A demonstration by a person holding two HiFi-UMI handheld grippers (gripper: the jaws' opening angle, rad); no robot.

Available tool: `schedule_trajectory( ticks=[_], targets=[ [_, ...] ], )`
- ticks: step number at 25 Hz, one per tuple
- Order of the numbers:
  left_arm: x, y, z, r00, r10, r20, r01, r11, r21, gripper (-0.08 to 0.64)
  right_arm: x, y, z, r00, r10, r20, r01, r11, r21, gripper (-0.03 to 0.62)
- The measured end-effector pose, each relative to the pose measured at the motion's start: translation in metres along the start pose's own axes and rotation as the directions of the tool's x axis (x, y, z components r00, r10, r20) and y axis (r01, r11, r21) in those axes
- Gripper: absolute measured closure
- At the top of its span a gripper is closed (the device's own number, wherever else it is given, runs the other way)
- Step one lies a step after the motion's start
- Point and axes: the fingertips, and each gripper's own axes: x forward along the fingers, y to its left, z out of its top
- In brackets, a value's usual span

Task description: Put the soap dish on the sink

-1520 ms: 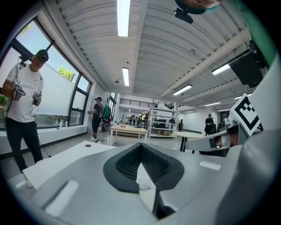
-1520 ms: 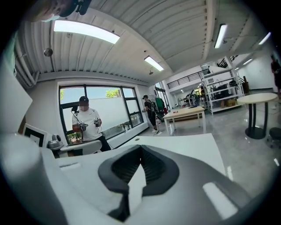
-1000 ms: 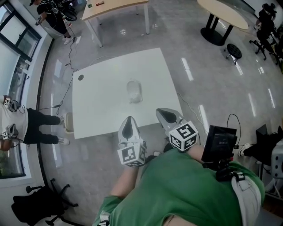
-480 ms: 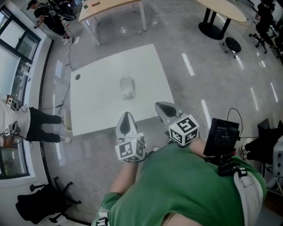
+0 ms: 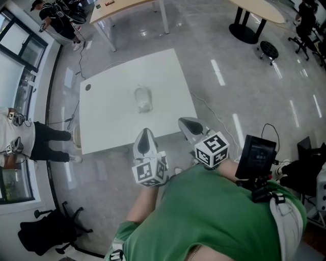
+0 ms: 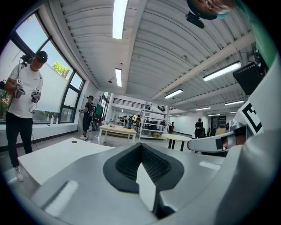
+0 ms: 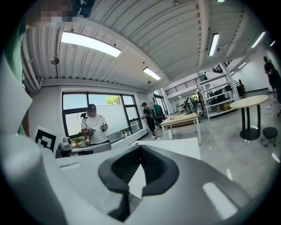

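A small pale, translucent soap dish [image 5: 143,99] lies near the middle of the white table [image 5: 107,127]. No sink is in view. My left gripper [image 5: 145,134] is held at the table's near edge, short of the dish, its jaws shut and empty. My right gripper [image 5: 185,123] is beside it to the right, near the table's front right corner, also shut with nothing held. In the left gripper view the left gripper [image 6: 141,148] points level across the table top. The right gripper view shows the right gripper [image 7: 139,151] closed, with the table's far part beyond it.
A small dark round spot [image 5: 88,87] marks the table's far left corner. A person [image 5: 20,145] stands left of the table by the windows. A wooden table [image 5: 127,6] stands behind, a round table [image 5: 257,12] and stool [image 5: 269,51] far right. A black screen [image 5: 259,155] sits at my right.
Both grippers have drifted a little toward the table's near edge, still shut. The head view has shifted, so the table and dish sit slightly further left and up.
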Motion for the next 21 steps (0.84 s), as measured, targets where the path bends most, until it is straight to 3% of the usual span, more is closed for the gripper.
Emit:
schedule_trajectory(
  ticks=[14,21],
  targets=[
    [0.000,-0.011,-0.001,1.000,0.006,-0.019,-0.005,1.000,0.016,0.554,-0.006,-0.005,0.001,1.000,0.022,0.000,-0.022,1.000,0.008,0.589],
    [-0.004,0.012,-0.002,1.000,0.021,-0.010,-0.021,1.000,0.010,0.554,0.010,0.010,-0.004,0.999,0.032,0.003,-0.032,1.000,0.002,0.589]
  ],
)
